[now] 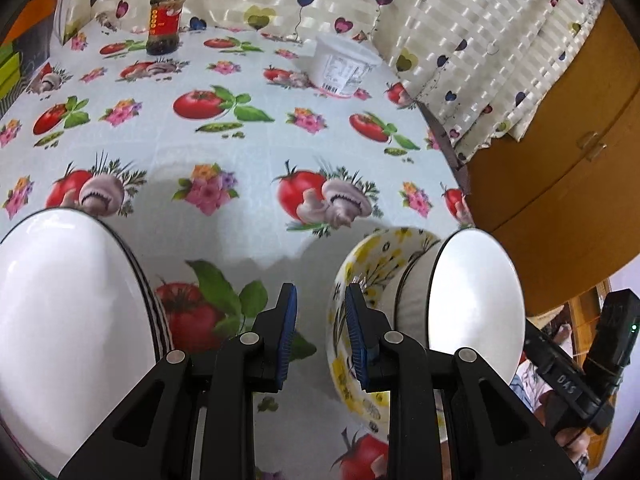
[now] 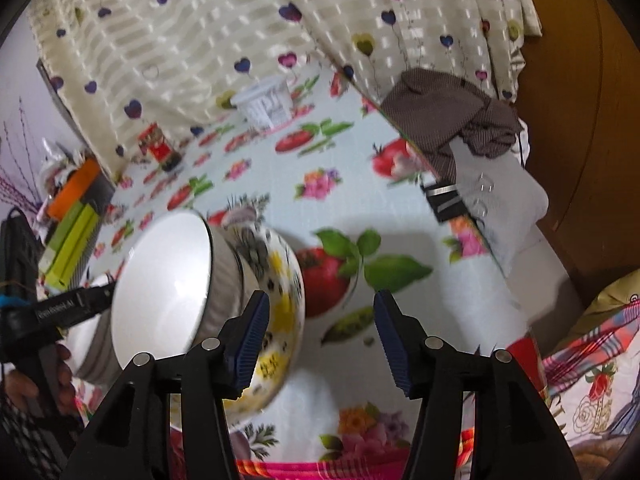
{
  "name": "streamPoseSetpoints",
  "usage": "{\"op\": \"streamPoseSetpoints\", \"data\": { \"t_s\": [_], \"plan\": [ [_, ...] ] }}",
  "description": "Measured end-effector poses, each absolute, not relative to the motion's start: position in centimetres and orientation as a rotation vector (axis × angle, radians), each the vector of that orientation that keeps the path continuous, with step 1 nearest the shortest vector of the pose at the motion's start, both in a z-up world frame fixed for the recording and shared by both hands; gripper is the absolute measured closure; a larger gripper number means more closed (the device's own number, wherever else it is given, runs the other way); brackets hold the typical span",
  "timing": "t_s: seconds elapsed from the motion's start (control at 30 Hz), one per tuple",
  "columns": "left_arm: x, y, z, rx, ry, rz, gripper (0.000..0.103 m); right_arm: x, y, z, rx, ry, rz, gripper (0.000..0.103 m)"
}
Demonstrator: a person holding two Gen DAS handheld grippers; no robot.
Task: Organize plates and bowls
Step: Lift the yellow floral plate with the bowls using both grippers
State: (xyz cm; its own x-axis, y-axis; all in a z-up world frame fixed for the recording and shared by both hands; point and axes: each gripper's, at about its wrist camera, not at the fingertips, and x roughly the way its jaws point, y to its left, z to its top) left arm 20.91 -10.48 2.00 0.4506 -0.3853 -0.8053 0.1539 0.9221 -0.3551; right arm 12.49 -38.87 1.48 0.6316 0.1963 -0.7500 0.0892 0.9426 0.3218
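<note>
Your left tongs [image 1: 320, 312] stand slightly parted, empty; right tongs [image 2: 320, 340] gape, empty. Nested bowls [image 2: 224, 280] sit on the counter [image 1: 248, 152] at nine o'clock; a plate [image 1: 68, 312] awaits stacking next.

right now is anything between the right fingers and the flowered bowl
Nothing visible. The right gripper stands open over bare tablecloth, and the flowered bowl lies right beside its left finger. A white bowl sits nested in the flowered one, on the far side.
</note>
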Motion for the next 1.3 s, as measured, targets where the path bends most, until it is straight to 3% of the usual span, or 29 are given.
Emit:
{"op": "streamPoseSetpoints", "data": {
  "t_s": [0.67, 0.73, 0.8, 0.87, 1.3],
  "plan": [
    [19.6, -10.9, 1.1, -0.253, 1.090, -0.341, 0.077, 13.6, -37.3, -1.8, 0.314, 0.980, 0.073, 0.050],
    [19.6, -11.0, 1.0, -0.253, 1.093, -0.332, 0.077, 13.5, -37.2, -1.8, 0.321, 0.970, 0.083, 0.058],
    [19.6, -11.1, 1.0, -0.256, 1.095, -0.329, 0.077, 13.4, -37.1, -1.6, 0.332, 0.944, 0.101, 0.075],
    [19.5, -11.3, 1.0, -0.251, 1.096, -0.330, 0.077, 13.4, -37.1, -1.3, 0.319, 0.924, 0.098, 0.081],
    [18.4, -14.1, 1.0, -0.237, 1.111, -0.423, 0.077, 12.0, -41.1, -1.1, 0.404, 0.893, 0.029, 0.084]
  ]
}}
